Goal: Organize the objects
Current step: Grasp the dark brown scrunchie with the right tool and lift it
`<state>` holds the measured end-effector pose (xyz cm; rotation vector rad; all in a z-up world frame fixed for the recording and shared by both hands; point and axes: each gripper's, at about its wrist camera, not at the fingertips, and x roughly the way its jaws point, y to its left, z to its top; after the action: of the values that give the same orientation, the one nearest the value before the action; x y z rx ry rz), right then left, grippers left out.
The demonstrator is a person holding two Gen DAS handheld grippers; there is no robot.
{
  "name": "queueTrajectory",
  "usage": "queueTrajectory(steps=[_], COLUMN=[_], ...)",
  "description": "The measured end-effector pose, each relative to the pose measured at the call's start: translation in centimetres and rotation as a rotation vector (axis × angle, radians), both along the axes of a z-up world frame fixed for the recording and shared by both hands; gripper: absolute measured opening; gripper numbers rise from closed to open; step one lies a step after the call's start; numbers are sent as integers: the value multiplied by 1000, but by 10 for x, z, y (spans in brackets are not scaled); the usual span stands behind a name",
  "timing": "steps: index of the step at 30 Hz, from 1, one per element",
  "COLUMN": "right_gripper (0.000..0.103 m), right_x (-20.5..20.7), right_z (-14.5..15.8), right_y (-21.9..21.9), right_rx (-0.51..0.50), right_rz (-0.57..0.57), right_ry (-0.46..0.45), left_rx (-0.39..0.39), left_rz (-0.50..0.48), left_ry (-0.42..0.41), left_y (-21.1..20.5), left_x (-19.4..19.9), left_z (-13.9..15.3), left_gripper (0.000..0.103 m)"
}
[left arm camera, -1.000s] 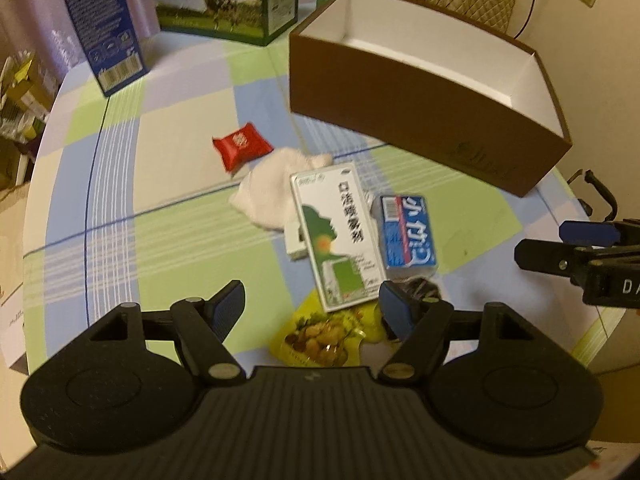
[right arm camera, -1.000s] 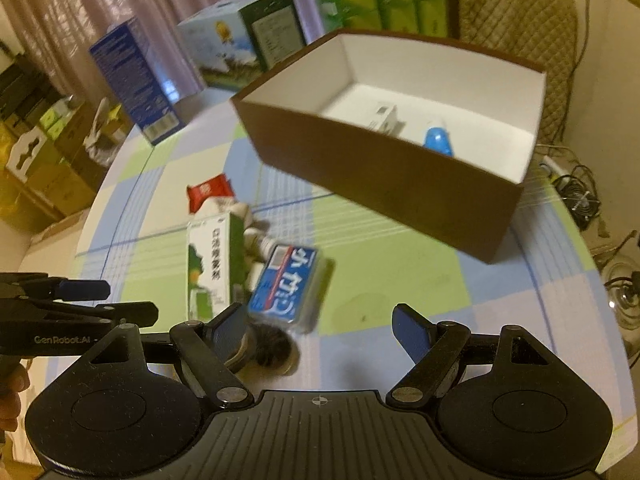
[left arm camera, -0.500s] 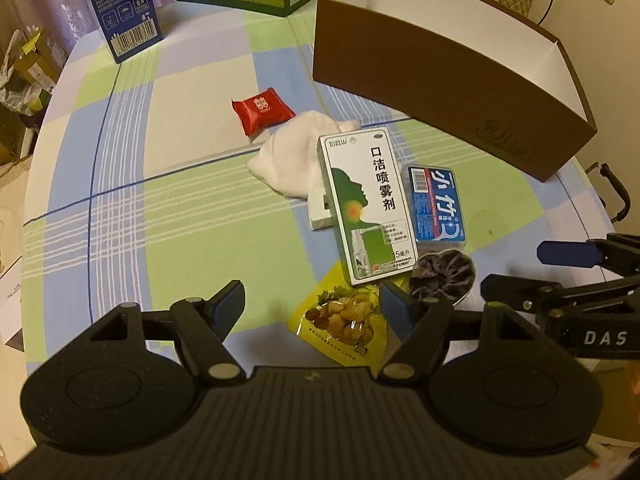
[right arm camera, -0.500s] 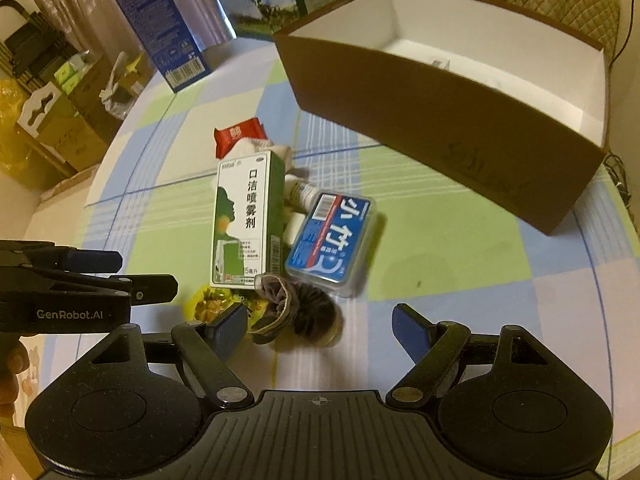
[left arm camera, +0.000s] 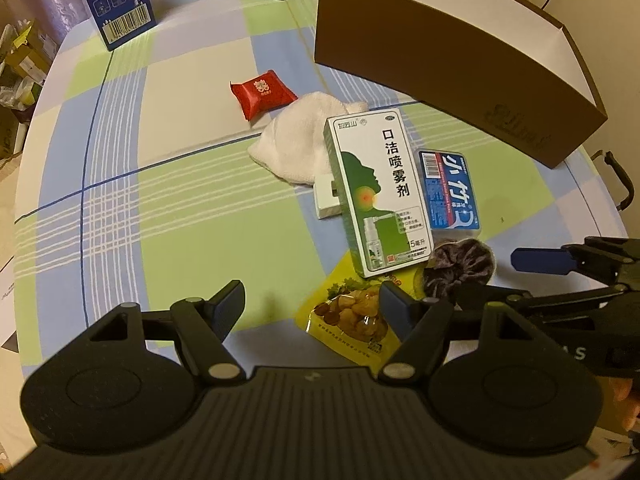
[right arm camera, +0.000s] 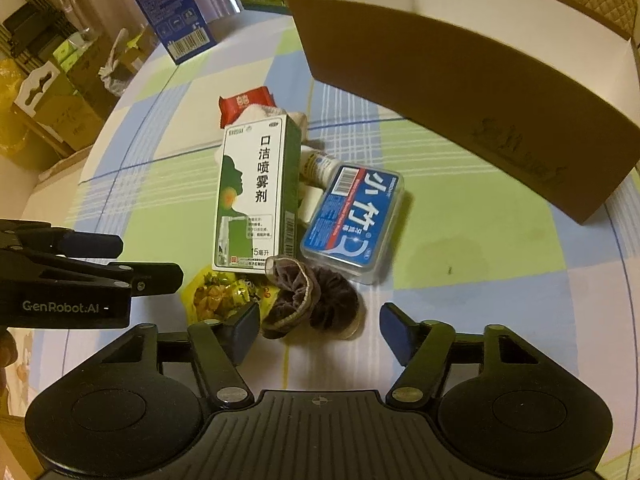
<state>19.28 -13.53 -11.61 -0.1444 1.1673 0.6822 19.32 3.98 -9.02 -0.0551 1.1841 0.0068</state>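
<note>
The hair scrunchie (right arm camera: 316,300) lies on the checked tablecloth (right arm camera: 460,220), between the spread fingers of the right gripper (right arm camera: 314,330), which grips nothing. At its 12 o'clock lie the green spray box (right arm camera: 256,192) and blue floss case (right arm camera: 352,218), both touching it, it seems. At 9 o'clock sits a yellow snack packet (left arm camera: 352,316), ahead of the left gripper (left arm camera: 312,306), also released and empty. Farther at 11 lie a white cloth (left arm camera: 298,148) and red candy (left arm camera: 262,92); the brown box (right arm camera: 480,92) stands at 1 o'clock.
</note>
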Motion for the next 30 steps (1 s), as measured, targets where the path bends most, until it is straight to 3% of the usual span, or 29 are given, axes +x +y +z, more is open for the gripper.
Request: queueTrajectory(steps=[4,6,8,14,21,30], right_gripper=[51,38,11,6,5,5], right_x=[3,5,7,9,16,31], right_z=[-10,-14,-19,-7,19,32], right_y=[3,4,1,-21,-65,-125], right_rx=[3,17,25,49,51,52], right_rz=[-11,-15,-32,-100,-242,-421], right_ry=[16,37,70,70,5,-18], left_rx=[-2,-4,-7,-23,-48,-53], left_rz=[-6,-10,-16,-50,-85,-64], left_ry=[9,9,10,-9,-51,-71], left_y=[1,1,1,-5,-21,-34], left_x=[0,1,2,9,26,58], left_z=[-3,-4,-6,-8,-9,-20], left_gripper=[71,71,71,71,77,78])
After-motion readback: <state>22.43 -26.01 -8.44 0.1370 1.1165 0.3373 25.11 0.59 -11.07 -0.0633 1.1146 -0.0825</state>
